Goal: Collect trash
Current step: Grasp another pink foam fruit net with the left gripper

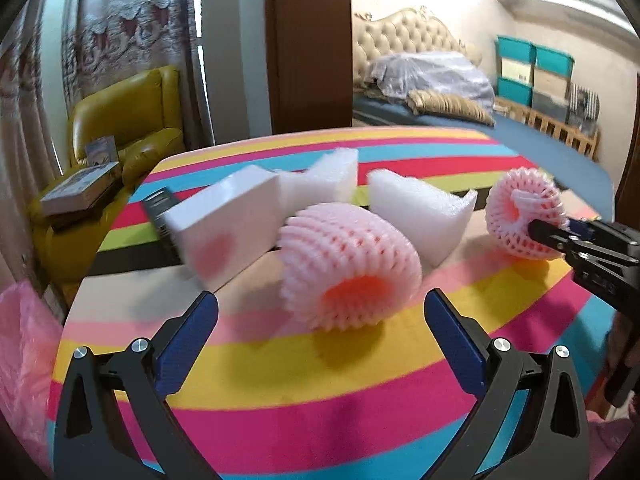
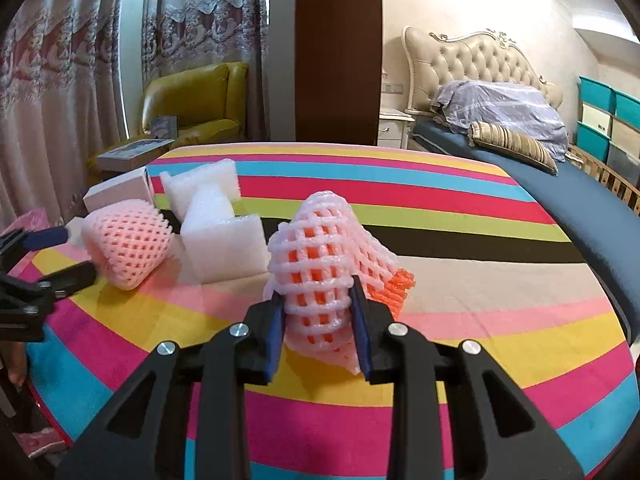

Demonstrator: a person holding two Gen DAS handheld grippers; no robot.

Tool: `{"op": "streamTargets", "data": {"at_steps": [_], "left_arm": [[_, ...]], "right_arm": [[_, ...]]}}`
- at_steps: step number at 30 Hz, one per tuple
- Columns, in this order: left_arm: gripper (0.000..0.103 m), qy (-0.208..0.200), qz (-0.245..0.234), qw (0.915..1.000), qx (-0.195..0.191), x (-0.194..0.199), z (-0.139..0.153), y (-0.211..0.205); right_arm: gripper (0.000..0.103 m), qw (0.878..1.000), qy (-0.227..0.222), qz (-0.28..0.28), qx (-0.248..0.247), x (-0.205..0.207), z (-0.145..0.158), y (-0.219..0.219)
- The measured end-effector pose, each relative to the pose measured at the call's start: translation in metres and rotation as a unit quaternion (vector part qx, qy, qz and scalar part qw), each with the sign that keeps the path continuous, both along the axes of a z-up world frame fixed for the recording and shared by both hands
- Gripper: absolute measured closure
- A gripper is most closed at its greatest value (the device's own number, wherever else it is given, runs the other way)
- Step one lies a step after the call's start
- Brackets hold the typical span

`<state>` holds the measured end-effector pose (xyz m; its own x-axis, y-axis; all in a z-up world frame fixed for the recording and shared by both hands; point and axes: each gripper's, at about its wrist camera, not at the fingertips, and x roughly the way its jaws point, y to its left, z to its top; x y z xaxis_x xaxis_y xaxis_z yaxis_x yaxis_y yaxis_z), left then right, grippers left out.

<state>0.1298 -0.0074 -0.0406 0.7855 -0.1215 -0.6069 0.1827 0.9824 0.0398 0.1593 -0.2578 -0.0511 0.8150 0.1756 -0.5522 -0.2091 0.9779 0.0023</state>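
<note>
Currently a pick is in hand on the right side. The right gripper (image 2: pixel 316 320) is clamped on a pink foam net (image 2: pixel 320 264), pinched low between the blue pads; in the right view the net appears lifted slightly off the striped surface (image 2: pixel 480 320), though contact cannot be ruled out. The left gripper (image 1: pixel 320 312) is held apart, hovering just short of a second net (image 1: pixel 348 264), not touching. White foam blocks (image 1: pixel 420 216) and a white box (image 1: pixel 224 220) are left behind it. A pink bag (image 1: pixel 24 360) is seen at the left edge, likely the trash bag. Next, the held net probably needs carrying there; the left grasp needs a forward advance and closure.
</note>
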Motion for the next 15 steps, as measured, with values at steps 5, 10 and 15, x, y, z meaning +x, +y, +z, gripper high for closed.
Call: {"op": "streamTargets", "data": {"at_steps": [5,10,15], "left_arm": [[0.016,0.040,0.018,0.9989,0.016,0.030,-0.009,-0.018],[0.051,0.026,0.002,0.9996,0.011,0.025,-0.007,-0.020],[0.056,-0.029,-0.015,0.9993,0.017,-0.006,0.003,-0.024]], "right_arm": [[0.074,1.000,0.001,0.006,0.004,0.000,0.002,0.000],[0.073,1.000,-0.001,0.016,-0.005,-0.002,0.002,0.002],[0.073,1.000,-0.002,0.016,-0.006,-0.005,0.002,0.002]]}}
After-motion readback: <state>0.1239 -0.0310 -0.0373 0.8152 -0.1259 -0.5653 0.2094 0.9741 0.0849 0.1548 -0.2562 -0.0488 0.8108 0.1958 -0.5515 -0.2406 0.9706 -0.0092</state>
